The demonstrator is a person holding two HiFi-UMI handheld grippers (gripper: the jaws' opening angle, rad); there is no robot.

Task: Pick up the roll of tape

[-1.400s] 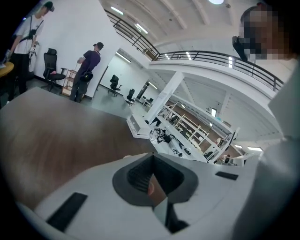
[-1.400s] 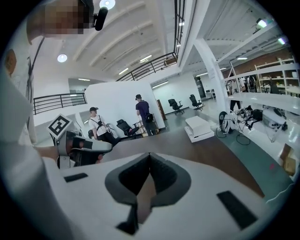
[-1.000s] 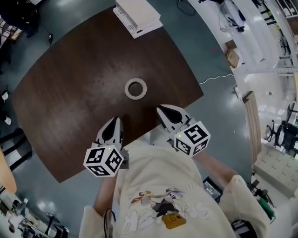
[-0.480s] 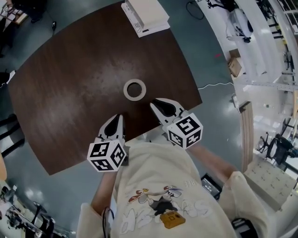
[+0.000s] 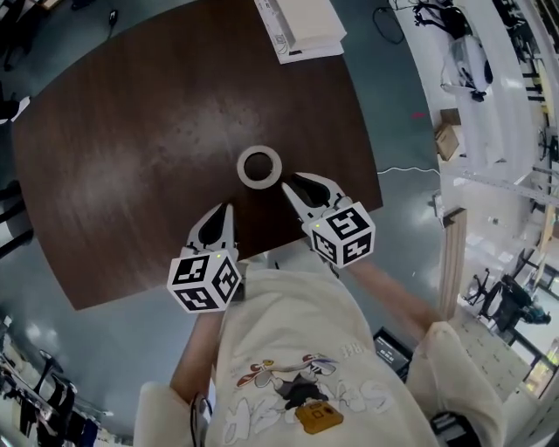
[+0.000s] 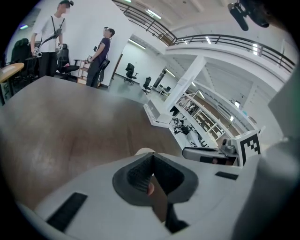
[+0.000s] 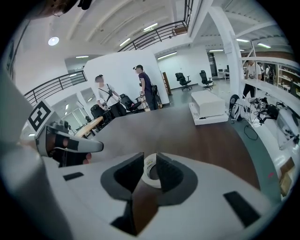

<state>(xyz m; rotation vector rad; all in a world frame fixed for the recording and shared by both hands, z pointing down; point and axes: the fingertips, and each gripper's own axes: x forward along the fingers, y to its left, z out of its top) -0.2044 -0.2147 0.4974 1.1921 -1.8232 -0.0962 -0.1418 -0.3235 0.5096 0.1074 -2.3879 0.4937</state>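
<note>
Right gripper is opening its jaws at this moment, with nothing pressed between the pads; its own view shows the roll of tape framed in the widening gap, lying ahead of the tips and not yet touched; left gripper has its jaws closed together on nothing, and seems held back as the idle hand; the roll of tape is a pale ring lying flat, hole upward, on the dark wooden table, about midway across it and rather nearer the edge where the person stands; the right gripper's tips sit just short of the ring's near right side, pointing down at a slant, which looks like a line-up to straddle one wall of the ring; from the left gripper's view only a sliver of the roll peeks over the closed tips; lying flat, the ring probably has to be taken across its wall, one pad inside the hole and one outside; a white box rests at the table's far right corner, well apart from the roll; each gripper carries a marker cube with black square patterns and no words; the person's sweatshirt bears a cartoon print whose lettering is too distorted to read; no label can be made out on the tape.
</note>
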